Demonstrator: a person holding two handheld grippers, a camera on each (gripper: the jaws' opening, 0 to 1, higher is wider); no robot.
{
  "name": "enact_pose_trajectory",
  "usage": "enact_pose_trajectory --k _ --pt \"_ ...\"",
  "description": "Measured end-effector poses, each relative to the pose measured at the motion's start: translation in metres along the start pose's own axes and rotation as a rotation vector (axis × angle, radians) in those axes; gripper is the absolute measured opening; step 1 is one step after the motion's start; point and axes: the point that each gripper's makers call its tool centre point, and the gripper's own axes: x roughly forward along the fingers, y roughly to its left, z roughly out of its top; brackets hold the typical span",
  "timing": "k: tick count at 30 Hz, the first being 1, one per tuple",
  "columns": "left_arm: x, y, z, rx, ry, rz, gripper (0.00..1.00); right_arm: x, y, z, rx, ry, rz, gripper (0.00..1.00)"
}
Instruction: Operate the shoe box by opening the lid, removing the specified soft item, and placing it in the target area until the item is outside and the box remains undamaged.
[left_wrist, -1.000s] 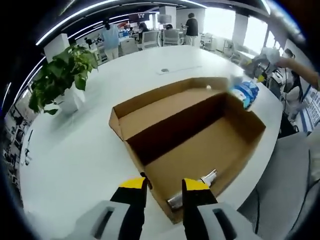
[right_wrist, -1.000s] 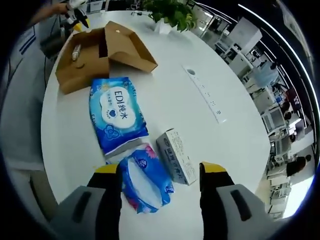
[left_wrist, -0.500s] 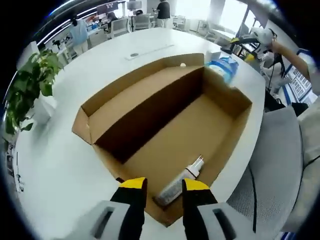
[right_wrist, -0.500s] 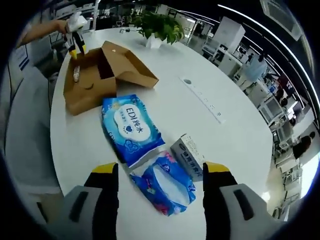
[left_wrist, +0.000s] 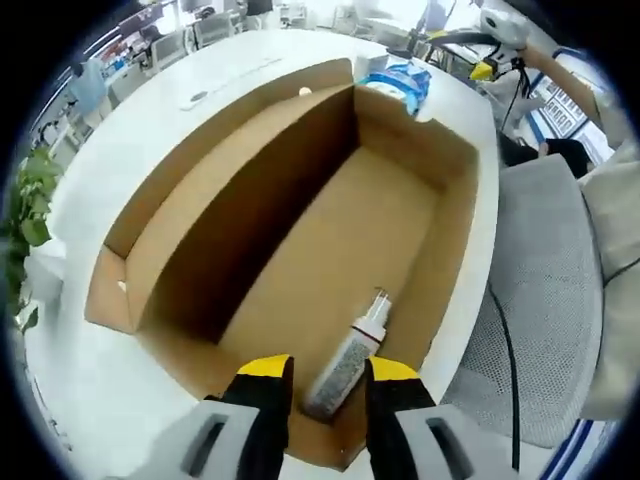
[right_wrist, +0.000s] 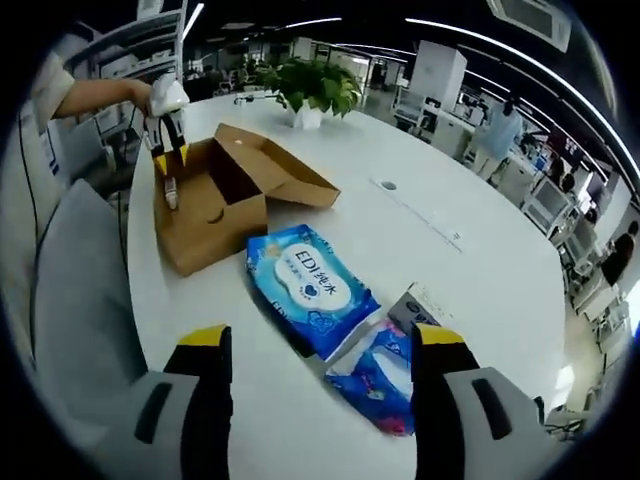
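Across the white counter your work is laid out in two groups, the open shoe box at one end and the things already set out well apart from it, which keeps the target area free of the cardboard. At this end, the box sits near the counter's edge beside the grey chair, its lid folded back and lying open, so the inside is free to reach from above. What is left inside is a small spray bottle, lying on its side on the box floor against the near wall, nozzle pointing away from you.

Your left gripper hangs over that near wall with its fingers spread, one on each side of the bottle's base and not yet touching it, by my reading lined up for a lengthwise pinch. Come down gently, since the wall is just under the fingers and could crease.

At the other end, the large blue wipes pack lies flat beside the box, out and done. Just past it sit a smaller blue and pink soft pack and a little white carton, touching or nearly so. Your right gripper hovers above these with fingers wide apart and holding nothing, parked clear so the left can work
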Motion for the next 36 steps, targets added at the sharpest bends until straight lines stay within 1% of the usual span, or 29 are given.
enact_pose_trajectory --k 2,3,4,5,9,12,15,18,20,22,24,29,33,36 --pt "0.002 0.000 0.001 0.043 0.014 -0.013 0.28 -0.002 0.007 0.002 0.028 -0.014 0.009 0.69" --pt "0.003 -0.003 0.002 0.065 0.016 -0.033 0.28 -0.002 0.009 0.003 0.036 -0.024 0.013 0.69" --pt "0.005 -0.006 0.003 0.098 0.014 -0.066 0.28 -0.002 0.012 0.004 0.045 -0.033 0.017 0.69" --pt "0.006 -0.006 0.003 0.090 0.021 -0.060 0.28 -0.003 0.014 0.005 0.055 -0.041 0.018 0.69" --pt "0.010 -0.007 0.000 0.168 0.068 -0.081 0.27 -0.002 0.021 0.005 0.070 -0.056 0.018 0.69" --pt "0.011 -0.011 0.001 0.224 0.091 -0.105 0.27 0.000 0.030 0.003 0.086 -0.056 0.030 0.69" --pt "0.014 -0.012 0.000 0.299 0.122 -0.126 0.27 0.003 0.037 -0.003 0.102 -0.044 0.039 0.69" --pt "0.020 -0.012 -0.005 0.383 0.173 -0.138 0.27 0.003 0.040 -0.001 0.117 -0.058 0.042 0.68" --pt "0.022 -0.012 -0.005 0.411 0.187 -0.142 0.27 0.002 0.040 -0.001 0.124 -0.061 0.040 0.67" --pt "0.023 -0.014 -0.005 0.424 0.183 -0.160 0.27 0.002 0.040 -0.002 0.131 -0.061 0.034 0.68" --pt "0.025 -0.012 -0.005 0.416 0.184 -0.173 0.27 0.002 0.040 -0.005 0.136 -0.057 0.034 0.67" --pt "0.031 -0.016 -0.016 0.448 0.217 -0.209 0.26 0.001 0.043 -0.006 0.148 -0.059 0.037 0.67" --pt "0.037 -0.015 -0.017 0.437 0.219 -0.209 0.25 0.002 0.045 -0.007 0.157 -0.060 0.037 0.67" --pt "0.040 -0.017 -0.021 0.440 0.226 -0.205 0.23 0.003 0.048 -0.008 0.160 -0.060 0.041 0.67"
